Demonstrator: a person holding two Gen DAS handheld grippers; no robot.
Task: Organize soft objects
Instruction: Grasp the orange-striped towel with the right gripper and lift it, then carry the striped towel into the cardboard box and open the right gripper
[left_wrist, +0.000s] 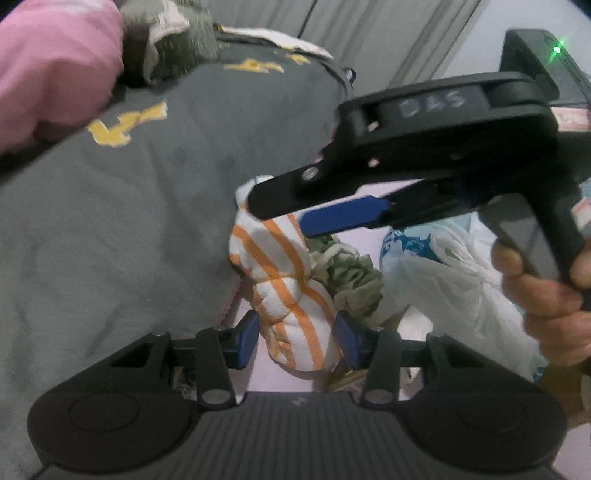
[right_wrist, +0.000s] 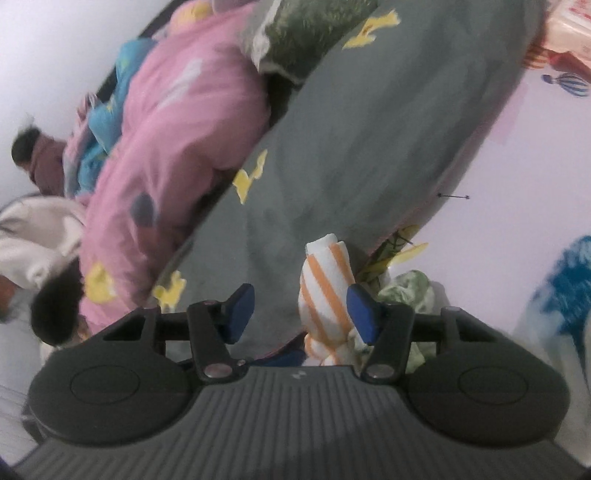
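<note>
Two grippers at striped cloth (left_wrist: 295, 295), left gripper (left_wrist: 297, 339) clamping it, right gripper (right_wrist: 301, 314) half-open, grey blanket (left_wrist: 129, 221) crowding alongside, green rag (left_wrist: 351, 273) behind.

A home bedroom: grey quilt (right_wrist: 332, 155) and pink duvet (right_wrist: 177, 140) on a bed.

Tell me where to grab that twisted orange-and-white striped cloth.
Probably at the twisted orange-and-white striped cloth's pinched middle, jaws either side, coming from its free side opposite the grey quilt. The roll is narrowest and firmest there.
</note>
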